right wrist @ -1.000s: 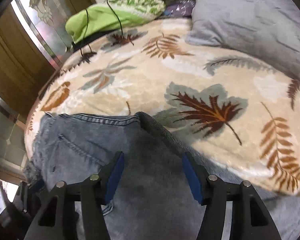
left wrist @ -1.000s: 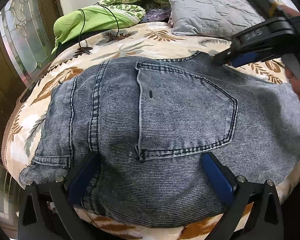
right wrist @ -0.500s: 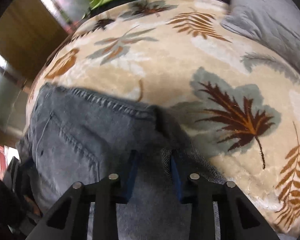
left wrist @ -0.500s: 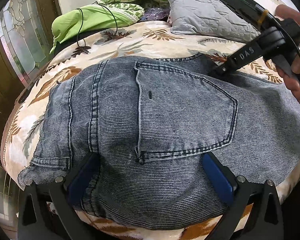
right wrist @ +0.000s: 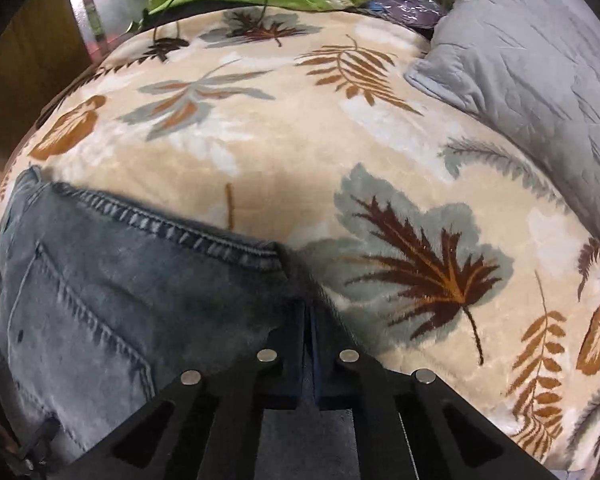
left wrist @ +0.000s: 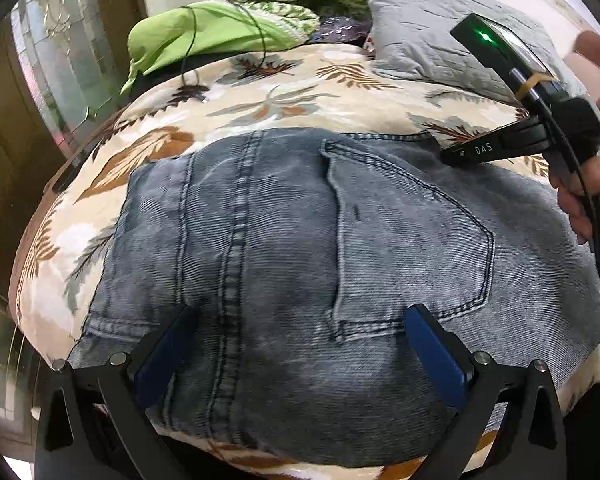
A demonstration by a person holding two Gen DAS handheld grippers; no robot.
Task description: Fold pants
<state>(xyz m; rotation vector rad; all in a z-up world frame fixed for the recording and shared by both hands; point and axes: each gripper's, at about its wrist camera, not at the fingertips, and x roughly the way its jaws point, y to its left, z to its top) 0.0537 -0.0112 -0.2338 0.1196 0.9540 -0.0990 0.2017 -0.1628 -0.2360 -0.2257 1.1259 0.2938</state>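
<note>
Grey-blue jeans (left wrist: 300, 240) lie flat on a leaf-patterned blanket (left wrist: 284, 100), seat side up, with a back pocket (left wrist: 412, 248) showing. My left gripper (left wrist: 300, 320) hovers open over their near edge, its blue pads wide apart and the denim beneath them. My right gripper (right wrist: 309, 312) is shut on the jeans (right wrist: 100, 300), pinching the fabric where the stitched far hem ends beside the blanket (right wrist: 260, 140). In the left wrist view the right gripper (left wrist: 446, 157) comes in from the right, held by a person's hand (left wrist: 588, 184).
A grey quilted pillow (left wrist: 428, 40) lies at the back right. A green cloth (left wrist: 204, 32) with a black cable over it is heaped at the back left. A glass-panelled door (left wrist: 60, 60) stands left of the bed. The bed's edge runs just below my left gripper.
My right gripper's jaws have closed from wide apart onto the jeans' far edge, and it has sunk toward the fabric. The left gripper has stayed open in place.
</note>
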